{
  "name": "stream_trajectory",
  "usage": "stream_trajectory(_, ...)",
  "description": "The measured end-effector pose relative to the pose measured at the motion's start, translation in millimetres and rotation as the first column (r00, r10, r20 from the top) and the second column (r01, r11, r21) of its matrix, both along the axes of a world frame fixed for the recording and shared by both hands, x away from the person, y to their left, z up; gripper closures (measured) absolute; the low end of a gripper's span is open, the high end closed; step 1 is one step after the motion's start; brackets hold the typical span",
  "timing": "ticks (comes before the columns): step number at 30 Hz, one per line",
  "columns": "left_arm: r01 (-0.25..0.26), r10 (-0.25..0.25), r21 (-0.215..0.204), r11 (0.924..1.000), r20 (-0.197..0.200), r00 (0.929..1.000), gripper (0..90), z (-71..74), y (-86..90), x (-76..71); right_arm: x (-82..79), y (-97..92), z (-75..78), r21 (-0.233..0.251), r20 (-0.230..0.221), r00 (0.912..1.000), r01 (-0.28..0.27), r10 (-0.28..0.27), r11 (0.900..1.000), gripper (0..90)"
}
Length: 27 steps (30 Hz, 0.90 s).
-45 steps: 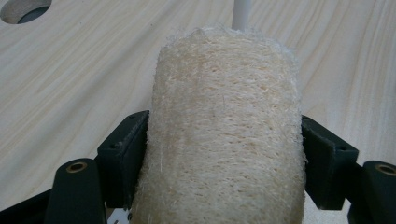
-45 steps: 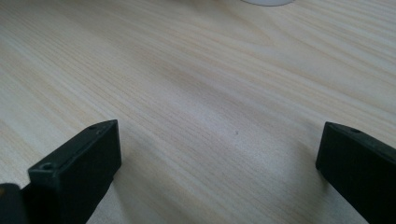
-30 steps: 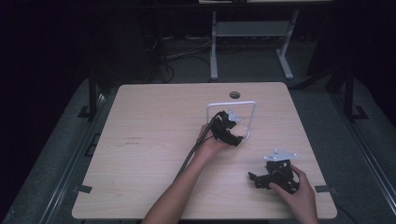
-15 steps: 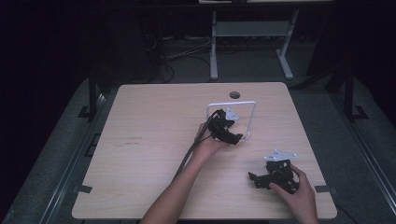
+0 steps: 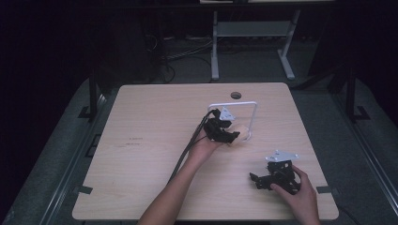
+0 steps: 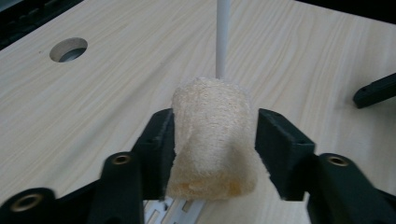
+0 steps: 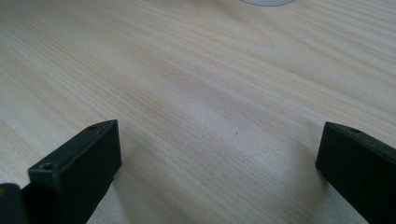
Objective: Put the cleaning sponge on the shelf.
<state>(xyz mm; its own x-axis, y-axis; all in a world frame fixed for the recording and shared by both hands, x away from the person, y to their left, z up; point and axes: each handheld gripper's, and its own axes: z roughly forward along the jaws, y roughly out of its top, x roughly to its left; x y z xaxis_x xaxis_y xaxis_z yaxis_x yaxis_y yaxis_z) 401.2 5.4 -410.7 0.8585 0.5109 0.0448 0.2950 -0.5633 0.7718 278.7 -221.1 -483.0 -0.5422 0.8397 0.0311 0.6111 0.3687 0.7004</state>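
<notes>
- Nearest you, your right gripper sits low at the near right of the table, jaws spread wide with nothing between them; it hasn't budged over the last second.
- The right gripper view confirms it: bare wood grain between two well-separated black jaws, and a sliver of a white round base at the far edge.
- Moving out to mid-table, your left gripper is clamped on a pale, fibrous sponge roll, jaws closed part-way and pressing it from both sides.
- Here's the change: a second ago that gripper sat a touch farther away, close in at the white stand; now it has eased a little nearer and down, the roll coming with it.
- My read: the grip is holding under motion, so the carry is going well and you're clear to set the roll down or take it on.
- From above the roll is barely a light smudge at the jaw tips; the left gripper view is what shows its woolly texture and how squarely it's pinched.
- That view also shows the stand's thin white post rising just behind the roll; whether they touch I can't tell.
- Farthest out, the cable hole near the table's far edge.
</notes>
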Motion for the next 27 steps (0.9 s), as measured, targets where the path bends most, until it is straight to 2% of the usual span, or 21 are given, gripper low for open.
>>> stream_trajectory(5, 0.014, -0.014, -0.008, 0.9999, -0.013, 0.9998, 63.1, 7.1, 5.8, -5.6, 0.1, -0.1, 0.0, -0.003, 0.001, 1.0000, 0.000, 0.000, 1.0000, 0.0)
stream_trajectory(8, 0.030, -0.031, -0.014, 0.9995, -0.046, 0.9985, 72.3, 10.7, 8.4, -8.7, 0.1, -0.1, -0.1, -0.003, 0.001, 1.0000, 0.000, 0.000, 1.0000, 0.0)
stream_trajectory(12, 0.059, -0.062, -0.032, 0.9977, -0.102, 0.9928, 89.7, 11.5, 9.4, -13.4, 0.2, -0.2, -0.2, -0.003, 0.002, 1.0000, 0.000, 0.000, 1.0000, 0.0)
stream_trajectory(14, 0.074, -0.077, -0.029, 0.9969, -0.131, 0.9884, 89.9, 10.4, 8.5, -16.0, 0.1, -0.1, -0.1, -0.003, 0.002, 1.0000, 0.000, 0.000, 1.0000, 0.0)
stream_trajectory(17, 0.091, -0.094, -0.028, 0.9955, -0.139, 0.9858, 89.9, 5.4, 5.4, -20.7, 0.1, -0.1, 0.0, -0.003, 0.001, 1.0000, 0.000, 0.000, 1.0000, 0.0)
stream_trajectory(18, 0.104, -0.105, -0.015, 0.9945, -0.139, 0.9848, 89.9, 3.4, 4.9, -21.3, 0.1, -0.1, -0.1, -0.003, 0.001, 1.0000, 0.000, 0.000, 1.0000, 0.0)
stream_trajectory(25, 0.106, -0.103, 0.010, 0.9943, -0.170, 0.9801, 89.8, -21.0, -3.9, -21.4, 0.0, -0.1, 0.0, -0.003, 0.001, 1.0000, 0.001, -0.001, 1.0000, 0.0)
stream_trajectory(27, 0.092, -0.090, 0.002, 0.9957, -0.183, 0.9789, 89.8, -26.7, -5.8, -20.6, 0.0, -0.1, -0.1, -0.002, 0.001, 1.0000, 0.000, 0.000, 1.0000, 0.0)
